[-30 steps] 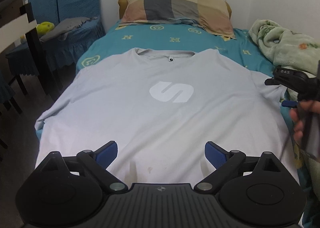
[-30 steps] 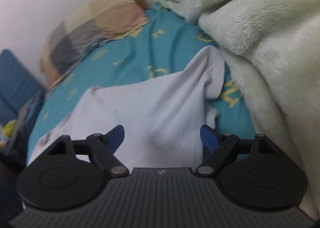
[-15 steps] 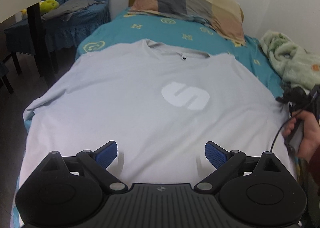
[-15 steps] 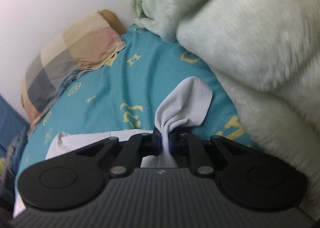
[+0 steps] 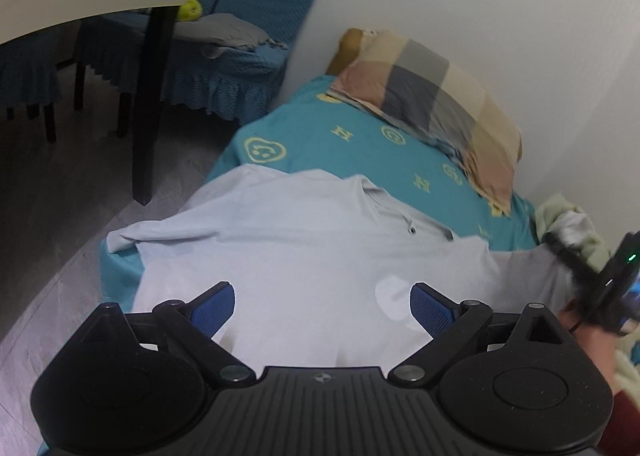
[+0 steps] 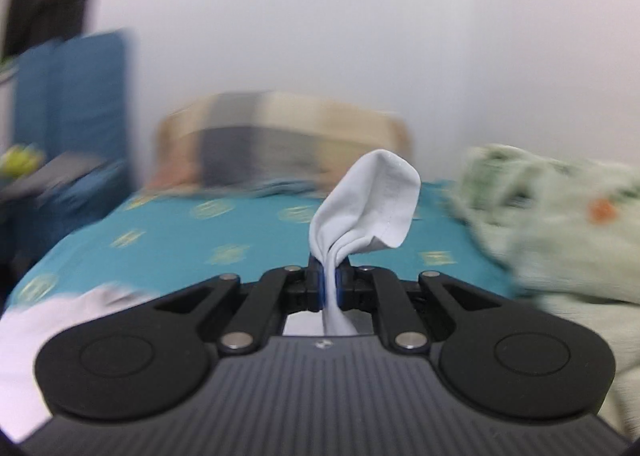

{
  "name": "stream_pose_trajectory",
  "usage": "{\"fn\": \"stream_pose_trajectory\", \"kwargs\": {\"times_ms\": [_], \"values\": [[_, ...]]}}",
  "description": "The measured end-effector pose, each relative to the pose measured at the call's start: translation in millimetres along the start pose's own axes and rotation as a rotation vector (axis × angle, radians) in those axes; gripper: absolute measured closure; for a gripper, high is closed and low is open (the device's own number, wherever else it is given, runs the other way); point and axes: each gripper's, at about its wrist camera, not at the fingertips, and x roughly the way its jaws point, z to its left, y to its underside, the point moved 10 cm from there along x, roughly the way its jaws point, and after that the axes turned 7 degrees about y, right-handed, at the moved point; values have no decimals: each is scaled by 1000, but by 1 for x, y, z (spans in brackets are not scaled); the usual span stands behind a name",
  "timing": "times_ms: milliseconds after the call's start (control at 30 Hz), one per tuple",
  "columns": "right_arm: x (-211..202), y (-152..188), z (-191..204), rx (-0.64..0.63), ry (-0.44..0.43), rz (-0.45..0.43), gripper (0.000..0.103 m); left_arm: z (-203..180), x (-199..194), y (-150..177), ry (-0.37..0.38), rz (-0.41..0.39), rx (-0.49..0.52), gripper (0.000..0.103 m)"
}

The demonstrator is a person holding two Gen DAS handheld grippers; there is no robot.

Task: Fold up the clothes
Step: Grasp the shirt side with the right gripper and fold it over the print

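My right gripper (image 6: 329,282) pinches the shirt (image 5: 320,256) sleeve at frame centre, while my left gripper (image 5: 322,306) hangs wide open and empty above the shirt's chest.

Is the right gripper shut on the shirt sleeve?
Shut: the right gripper pinches the grey T-shirt's sleeve, cloth bunched between its closed blue pads.

The left tongs (image 5: 322,306) stand wide apart above a pale grey T-shirt (image 5: 304,252) spread face-up on the teal bed sheet (image 5: 360,144) — nothing sits between their blue pads (image 5: 212,308). At the right edge a hand (image 5: 588,332) carries the right tongs (image 5: 576,264) with the shirt's sleeve lifted; a checked pillow (image 5: 432,96) lies at the wall — chairs (image 5: 224,68) stand left.
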Motion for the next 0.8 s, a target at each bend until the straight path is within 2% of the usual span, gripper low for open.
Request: {"fn": "stream_pose_trajectory", "kwargs": {"times_ms": [100,167,267,367,400,467,500,533,667,800], "values": [[3,30,70,-164,-70,24,95,14,-5,-4,-1,-17,-42,7],[9,58,103,-240,-99,70,94,20,-2,-4,-5,-12,-50,7],[20,85,118,-244,-96,158,94,27,4,1,-9,2,-57,7],[26,91,114,-188,-147,233,89,32,12,4,3,19,-85,7],[26,92,113,-176,-174,253,84,33,14,5,9,21,-95,7],[24,91,117,-151,-241,277,61,33,16,6,21,23,-102,7],[19,88,117,-131,-276,280,33,31,18,6,24,25,-96,7],[14,86,117,-110,-311,282,15,29,19,7,25,27,-88,7],[-26,73,110,-59,-384,275,17,19,22,11,28,38,-44,7],[-90,56,80,23,-435,256,17,4,15,18,43,48,5,7]]}}
